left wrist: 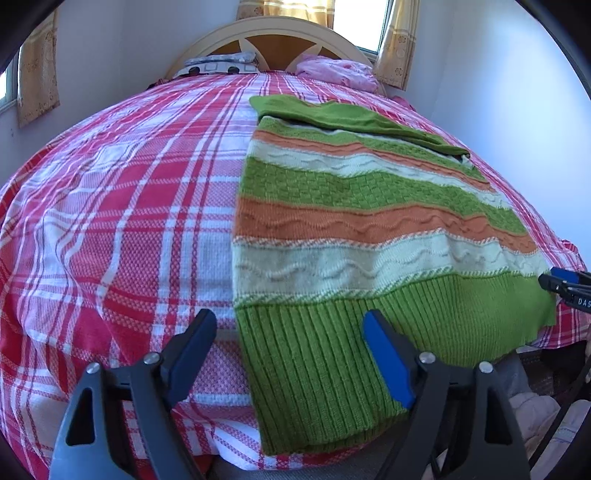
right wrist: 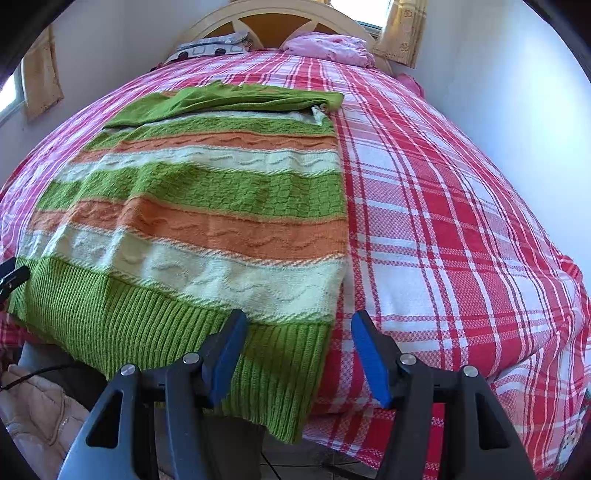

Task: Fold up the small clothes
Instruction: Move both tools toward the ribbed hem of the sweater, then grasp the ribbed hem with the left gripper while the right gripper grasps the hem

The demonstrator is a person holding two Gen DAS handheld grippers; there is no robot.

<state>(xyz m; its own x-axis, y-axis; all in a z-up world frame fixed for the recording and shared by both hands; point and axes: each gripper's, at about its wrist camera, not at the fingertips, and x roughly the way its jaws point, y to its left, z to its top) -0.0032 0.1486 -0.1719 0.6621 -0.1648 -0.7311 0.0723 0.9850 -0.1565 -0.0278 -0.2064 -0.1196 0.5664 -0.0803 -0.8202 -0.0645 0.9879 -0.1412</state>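
Observation:
A knitted sweater (left wrist: 369,206) striped green, orange and cream lies flat on the bed, its green sleeves folded across the top and its ribbed green hem (left wrist: 325,362) hanging at the near edge. It also shows in the right wrist view (right wrist: 207,206). My left gripper (left wrist: 291,354) is open, its jaws straddling the hem's left corner just above the cloth. My right gripper (right wrist: 299,354) is open, straddling the hem's right corner (right wrist: 291,369). The right gripper's tip also shows in the left wrist view (left wrist: 565,284).
A red, white and pink plaid bedspread (left wrist: 118,229) covers the bed. A patterned pillow (left wrist: 218,64) and pink bedding (left wrist: 336,72) lie by the cream headboard (left wrist: 273,31). White walls and curtained windows surround the bed. A pale garment (right wrist: 40,410) lies below the bed's edge.

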